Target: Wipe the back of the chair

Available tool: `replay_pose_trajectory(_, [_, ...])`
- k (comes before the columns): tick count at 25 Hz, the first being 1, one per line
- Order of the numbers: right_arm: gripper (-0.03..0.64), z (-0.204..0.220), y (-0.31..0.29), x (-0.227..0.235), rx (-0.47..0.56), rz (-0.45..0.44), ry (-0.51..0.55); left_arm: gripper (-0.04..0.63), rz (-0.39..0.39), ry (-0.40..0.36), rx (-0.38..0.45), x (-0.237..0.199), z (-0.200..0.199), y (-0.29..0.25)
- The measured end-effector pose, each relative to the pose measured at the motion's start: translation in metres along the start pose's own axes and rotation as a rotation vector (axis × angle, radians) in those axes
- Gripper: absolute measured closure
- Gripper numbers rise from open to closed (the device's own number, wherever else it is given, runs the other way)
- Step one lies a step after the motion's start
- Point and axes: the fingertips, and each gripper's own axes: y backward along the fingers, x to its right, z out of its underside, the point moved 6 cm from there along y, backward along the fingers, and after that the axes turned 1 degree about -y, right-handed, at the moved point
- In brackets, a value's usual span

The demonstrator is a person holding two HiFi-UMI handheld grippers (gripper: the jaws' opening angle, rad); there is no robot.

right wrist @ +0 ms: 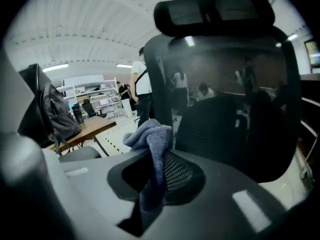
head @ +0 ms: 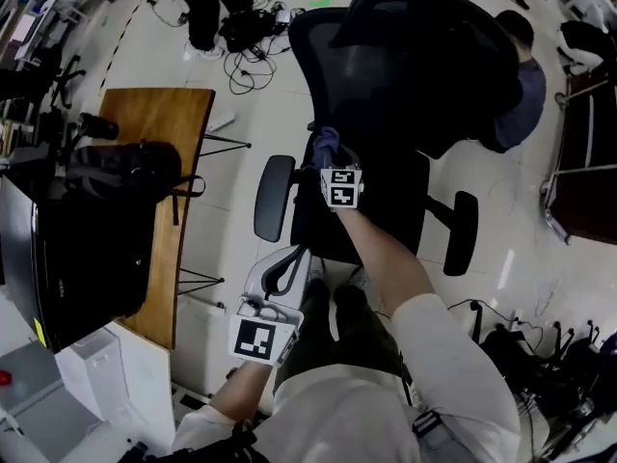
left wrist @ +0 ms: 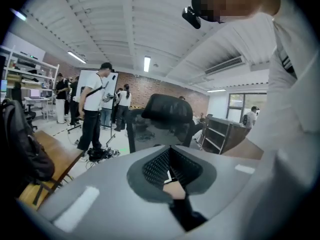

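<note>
While right gripper (head: 329, 158) pinches a blue-grey cloth (right wrist: 153, 145) in its jaws at the chair back's (head: 397, 77) 7 o'clock edge, seemingly for wiping, left gripper (head: 286, 266) idles, jaws pressed together.

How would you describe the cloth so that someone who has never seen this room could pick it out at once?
Find the big black office chair mid-floor. By its backrest, the right claw is shut on a cloth: the only soft, blue-grey, fuzzy thing among hard black and grey parts.
</note>
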Motion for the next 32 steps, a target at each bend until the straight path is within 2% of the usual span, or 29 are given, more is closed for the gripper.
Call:
replay_pose_trajectory(2, [0.572, 0.024, -0.038, -0.008, -0.040, 0.003, 0.019, 0.492, -0.041, 0.040, -0.156, -0.014, 0.024, 0.023])
replay_pose_trajectory(3, [0.572, 0.032, -0.052, -0.007, -0.052, 0.009, 0.020, 0.492, -0.064, 0.058, -0.185, -0.019, 0.034, 0.031])
replay_pose_trajectory(4, [0.572, 0.038, -0.063, -0.004, -0.060, 0.015, 0.018, 0.492, -0.088, 0.068, -0.170, -0.025, 0.042, 0.038])
replay_pose_trajectory(7, [0.572, 0.052, -0.087, 0.002, -0.062, 0.031, 0.004, 0.492, -0.148, 0.034, 0.025, -0.043, 0.052, 0.042])
replay_pose_trajectory(9, [0.572, 0.057, -0.098, 0.007, -0.050, 0.031, 0.013, 0.492, -0.158, 0.008, 0.060, -0.049, 0.059, 0.037])
replay_pose_trajectory(11, [0.572, 0.057, -0.100, 0.021, -0.047, 0.051, 0.004, 0.492, -0.138, 0.001, 0.060, -0.049, 0.062, 0.029])
replay_pose_trajectory(13, [0.572, 0.059, -0.085, 0.051, -0.049, 0.111, -0.036, 0.492, -0.098, 0.010, 0.051, -0.043, 0.061, 0.017])
replay_pose_trajectory(18, [0.572, 0.070, -0.007, 0.188, -0.063, 0.352, -0.187, 0.492, 0.001, 0.011, 0.027, -0.011, 0.046, -0.023])
replay_pose_trajectory(21, [0.572, 0.083, 0.035, 0.263, -0.083, 0.468, -0.214, 0.492, 0.041, -0.005, 0.047, 0.003, 0.047, -0.044])
replay_pose_trajectory(24, [0.572, 0.089, 0.050, 0.302, -0.079, 0.484, -0.199, 0.492, 0.073, -0.004, 0.049, 0.017, 0.059, -0.065])
replay_pose_trajectory(28, [0.572, 0.093, 0.062, 0.310, -0.052, 0.461, -0.190, 0.492, 0.079, 0.004, 0.030, 0.030, 0.062, -0.087])
replay_pose_trajectory(32, [0.572, 0.043, 0.091, 0.281, 0.062, 0.421, -0.189, 0.492, 0.036, -0.033, 0.041, 0.025, 0.029, -0.085])
